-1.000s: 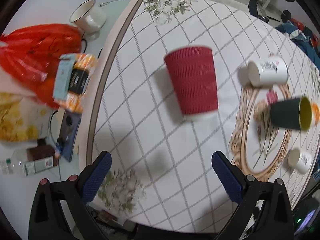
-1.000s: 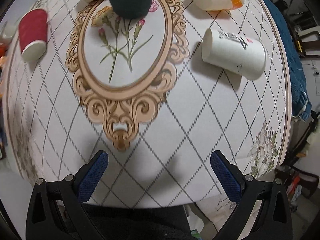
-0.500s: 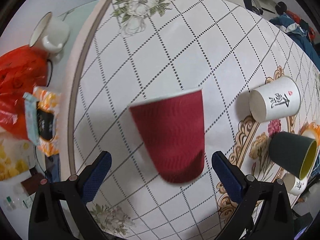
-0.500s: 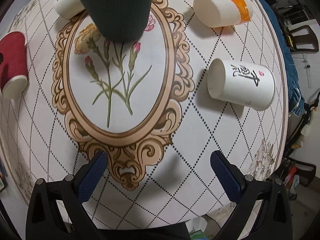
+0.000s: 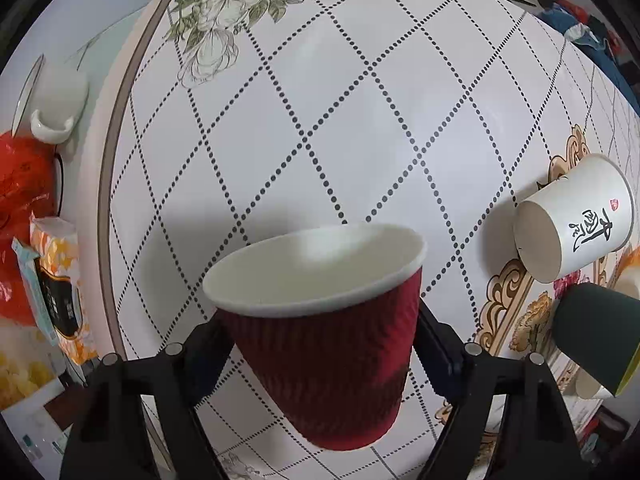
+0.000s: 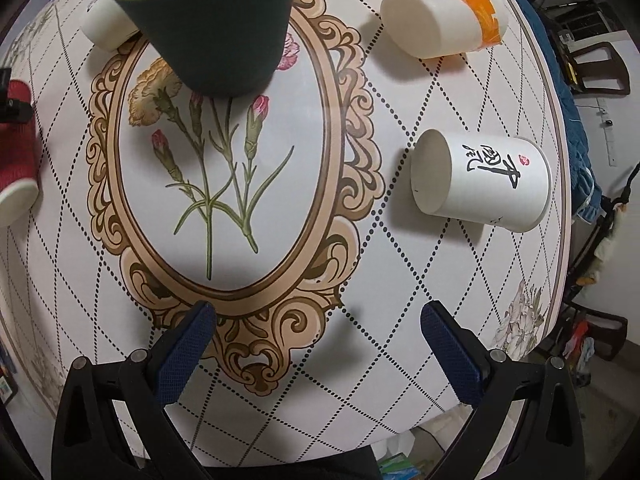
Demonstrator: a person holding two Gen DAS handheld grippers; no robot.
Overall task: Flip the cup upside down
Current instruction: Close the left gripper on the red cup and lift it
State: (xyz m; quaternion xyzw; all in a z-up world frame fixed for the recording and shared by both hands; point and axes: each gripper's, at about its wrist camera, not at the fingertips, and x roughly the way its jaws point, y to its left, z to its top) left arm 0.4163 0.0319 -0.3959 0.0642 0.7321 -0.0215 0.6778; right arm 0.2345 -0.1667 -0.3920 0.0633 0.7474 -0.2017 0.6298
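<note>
A red ribbed paper cup (image 5: 324, 356) with a white inside fills the lower middle of the left wrist view. It stands mouth up between the fingers of my left gripper (image 5: 320, 344), which press against its two sides. The same red cup (image 6: 16, 160) shows at the left edge of the right wrist view. My right gripper (image 6: 316, 340) is open and empty above the near part of the table.
A white cup with black writing (image 6: 480, 180) lies on its side at the right. A dark green cup with a yellow inside (image 6: 208, 24) stands at the far middle. A white and orange cup (image 6: 440, 16) lies beyond. A red bag (image 5: 20, 184) and a mug (image 5: 52, 92) lie left of the table.
The left gripper has come down to the red cup and closed its fingers on the sides. The right gripper has moved forward over the oval flower print and stays open.
</note>
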